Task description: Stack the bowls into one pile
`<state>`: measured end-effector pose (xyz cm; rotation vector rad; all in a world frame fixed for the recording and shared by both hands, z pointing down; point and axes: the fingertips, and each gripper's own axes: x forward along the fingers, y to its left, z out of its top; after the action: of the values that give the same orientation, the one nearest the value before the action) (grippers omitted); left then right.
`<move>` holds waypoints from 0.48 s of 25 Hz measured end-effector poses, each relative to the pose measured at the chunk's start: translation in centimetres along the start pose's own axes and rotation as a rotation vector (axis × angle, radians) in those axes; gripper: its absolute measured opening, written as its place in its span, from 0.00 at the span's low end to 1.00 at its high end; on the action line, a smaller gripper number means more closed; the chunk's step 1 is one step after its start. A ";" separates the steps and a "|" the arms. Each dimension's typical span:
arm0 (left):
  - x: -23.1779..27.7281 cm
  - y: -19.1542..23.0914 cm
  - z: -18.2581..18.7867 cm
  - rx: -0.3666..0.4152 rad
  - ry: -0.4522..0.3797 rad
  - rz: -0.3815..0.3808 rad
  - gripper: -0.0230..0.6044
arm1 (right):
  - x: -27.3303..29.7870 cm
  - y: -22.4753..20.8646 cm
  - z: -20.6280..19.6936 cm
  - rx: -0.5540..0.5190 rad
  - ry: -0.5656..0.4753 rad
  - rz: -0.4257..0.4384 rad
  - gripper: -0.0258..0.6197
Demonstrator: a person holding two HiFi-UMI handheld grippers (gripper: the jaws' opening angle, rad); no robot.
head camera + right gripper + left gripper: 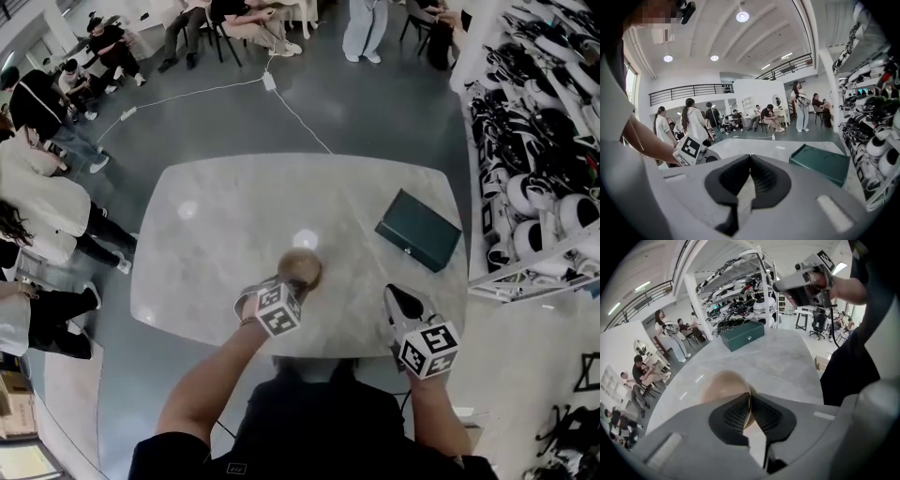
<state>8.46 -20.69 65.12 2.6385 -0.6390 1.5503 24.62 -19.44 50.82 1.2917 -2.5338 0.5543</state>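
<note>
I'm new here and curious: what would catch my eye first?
A tan bowl is at the front of the pale marble table, its rim pinched by the left gripper. A dark green case lies flat on the table's right side, and the right gripper, shut and empty, is over the front right edge.

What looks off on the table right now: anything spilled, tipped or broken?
Nothing spilled or broken. The left gripper is shut on the rim of the brown bowl; the right gripper is shut and empty. Only oddity: the green box lies skewed to the table edges.
</note>
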 end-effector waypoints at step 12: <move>1.0 -0.4 0.6 -0.001 0.026 -0.036 0.24 | 0.1 -0.5 0.2 -0.007 -0.007 0.019 0.05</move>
<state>9.52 -20.77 65.74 2.6093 -0.5870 1.5724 24.97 -19.82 50.82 1.2705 -2.5540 0.5446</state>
